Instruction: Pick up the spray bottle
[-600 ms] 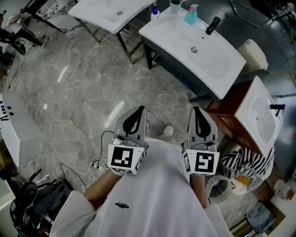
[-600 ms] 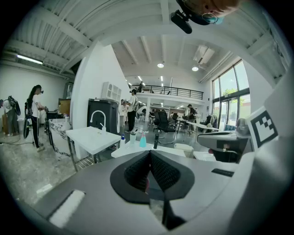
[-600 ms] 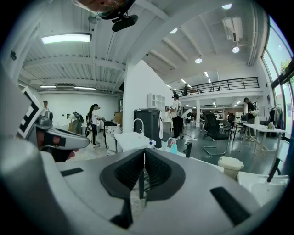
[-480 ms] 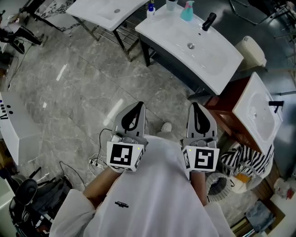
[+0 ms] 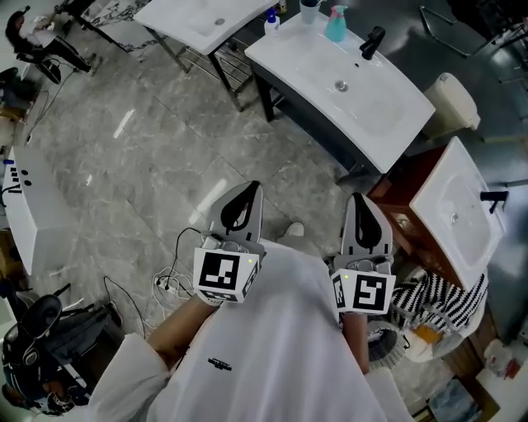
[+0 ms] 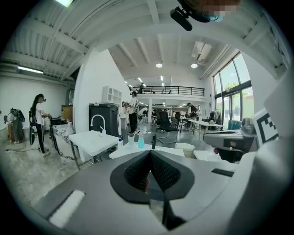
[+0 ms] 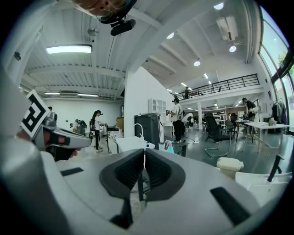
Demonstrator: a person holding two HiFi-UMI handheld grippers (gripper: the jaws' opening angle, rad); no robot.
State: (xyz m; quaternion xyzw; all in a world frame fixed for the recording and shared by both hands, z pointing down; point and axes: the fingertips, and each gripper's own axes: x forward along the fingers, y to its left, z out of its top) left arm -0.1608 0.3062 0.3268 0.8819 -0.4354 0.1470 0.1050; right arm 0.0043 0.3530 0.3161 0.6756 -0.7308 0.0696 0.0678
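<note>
3 on sink top (image 5: 307,59): spray bottle (image 5: 336,25), cup (image 5: 311,11), sm bottle (image 5: 271,24)

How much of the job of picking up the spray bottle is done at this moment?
Nothing looks done yet: the spray bottle stands on the sink counter, far away. The left gripper and right gripper are shut and empty. Left to do: approach, open, grasp, lift.

Cup (image 5: 311,10) and faucet (image 5: 372,41) flank spray bottle (image 5: 335,25).
</note>
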